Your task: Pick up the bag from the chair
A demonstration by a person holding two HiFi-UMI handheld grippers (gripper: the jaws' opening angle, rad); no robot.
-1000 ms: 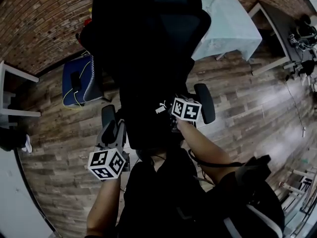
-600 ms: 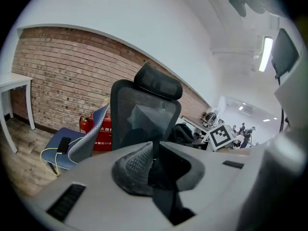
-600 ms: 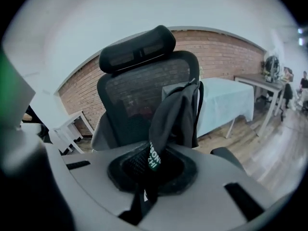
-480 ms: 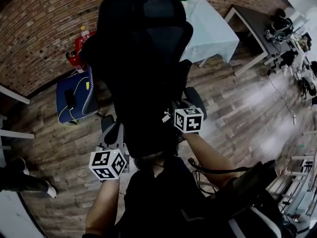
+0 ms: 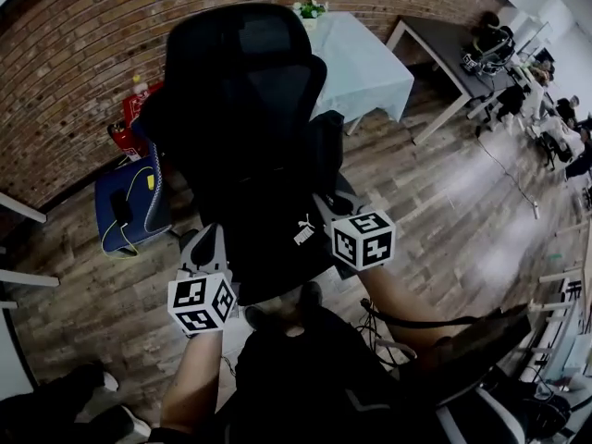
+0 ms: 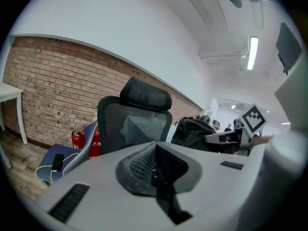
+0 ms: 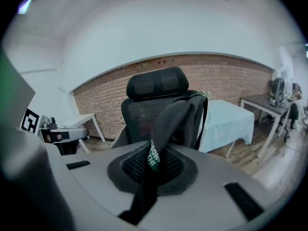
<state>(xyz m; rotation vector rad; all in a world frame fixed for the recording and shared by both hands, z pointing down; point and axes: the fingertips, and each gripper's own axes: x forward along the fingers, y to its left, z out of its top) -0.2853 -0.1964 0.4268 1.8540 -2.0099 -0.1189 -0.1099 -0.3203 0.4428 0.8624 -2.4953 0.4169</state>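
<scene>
A black office chair (image 5: pixel 242 72) stands in front of me, its headrest (image 7: pixel 156 83) showing in the right gripper view. The black bag (image 7: pixel 185 117) hangs before the chair's backrest, and a white tag (image 5: pixel 303 232) dangles from it. My right gripper (image 7: pixel 151 160) is shut on the bag's black strap, which carries a green label. In the head view the right gripper (image 5: pixel 326 209) sits at the chair's right side. My left gripper (image 5: pixel 205 246) is at the chair's left, apart from the bag (image 6: pixel 195 131). The left gripper (image 6: pixel 155 170) is shut with nothing in it.
A blue pad (image 5: pixel 134 206) with a yellow cable and a phone lies on the wood floor, left of the chair. Red extinguishers (image 5: pixel 129 123) stand by the brick wall. A cloth-covered table (image 5: pixel 363 58) and a dark desk (image 5: pixel 453 40) stand at the back right.
My right gripper has drawn back toward me and to the right with the strap in it. The left gripper has barely moved. The head view has tilted up.
</scene>
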